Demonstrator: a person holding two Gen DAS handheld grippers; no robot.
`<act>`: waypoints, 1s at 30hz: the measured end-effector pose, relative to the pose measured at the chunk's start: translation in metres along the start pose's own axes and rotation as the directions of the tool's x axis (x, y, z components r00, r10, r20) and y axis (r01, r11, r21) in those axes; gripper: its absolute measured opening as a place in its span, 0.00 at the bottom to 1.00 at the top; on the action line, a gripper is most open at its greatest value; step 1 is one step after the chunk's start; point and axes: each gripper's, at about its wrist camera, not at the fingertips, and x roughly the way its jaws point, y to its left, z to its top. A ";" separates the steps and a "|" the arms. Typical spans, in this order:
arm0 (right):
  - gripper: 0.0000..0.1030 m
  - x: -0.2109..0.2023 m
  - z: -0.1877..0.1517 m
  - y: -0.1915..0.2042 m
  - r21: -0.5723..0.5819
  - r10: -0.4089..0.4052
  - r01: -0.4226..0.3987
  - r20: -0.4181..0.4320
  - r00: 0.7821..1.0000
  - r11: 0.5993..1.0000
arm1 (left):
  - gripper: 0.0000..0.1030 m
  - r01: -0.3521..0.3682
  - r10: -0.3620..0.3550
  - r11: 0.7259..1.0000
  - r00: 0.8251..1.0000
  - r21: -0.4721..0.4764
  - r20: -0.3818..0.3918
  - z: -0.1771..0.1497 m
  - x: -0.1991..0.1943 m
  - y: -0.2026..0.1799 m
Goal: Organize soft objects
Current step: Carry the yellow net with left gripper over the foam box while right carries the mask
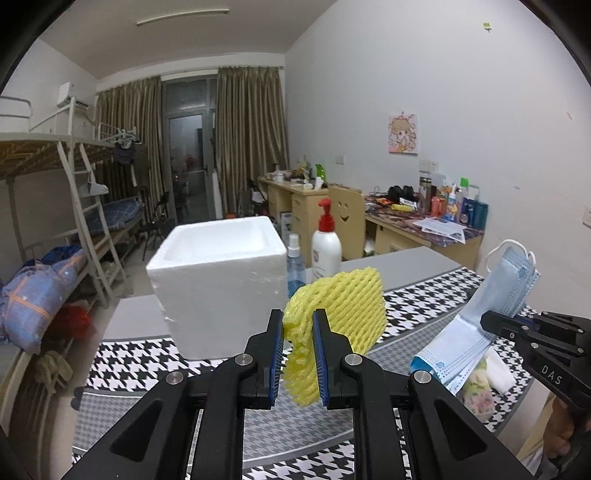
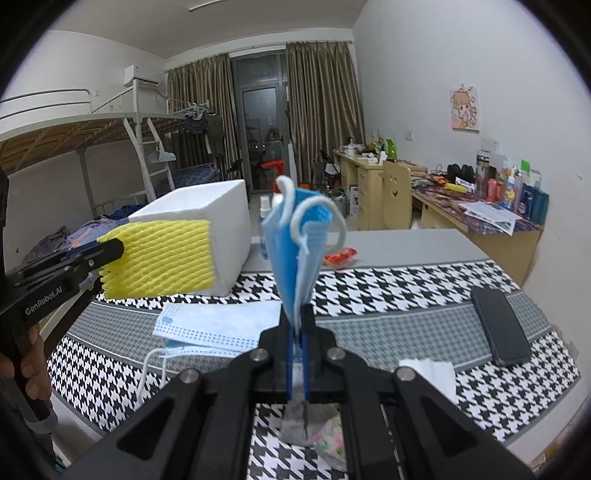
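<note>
We carry both loads toward the foam box point(image 1: 218, 280) at frame centre; left gripper point(image 1: 298, 334) fingers clamp the yellow foam net point(image 1: 347, 306); right gripper point(image 2: 298, 321) fingers pinch the blue masks point(image 2: 295, 236). Next, seemingly, we lift over its rim and release.

White walls point(image 1: 424, 74) and ceiling, lit by a tube light point(image 1: 183, 17) overhead. Far end — dark glass balcony door point(image 1: 188, 158) flanked by brown curtains point(image 1: 251, 140), air conditioner point(image 1: 72, 94) high on the left. Metal bunk beds point(image 1: 55, 173) with ladder along the left wall. Wooden desks point(image 2: 476, 221) along the right wall — cluttered with bottles and papers, cartoon poster point(image 1: 403, 133) above.
</note>
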 end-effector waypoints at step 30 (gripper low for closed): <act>0.06 0.027 0.065 0.045 -0.067 0.044 -0.039 0.068 0.997 0.997 | 0.16 -0.117 0.120 0.991 0.992 -0.065 0.045 0.023 0.014 0.052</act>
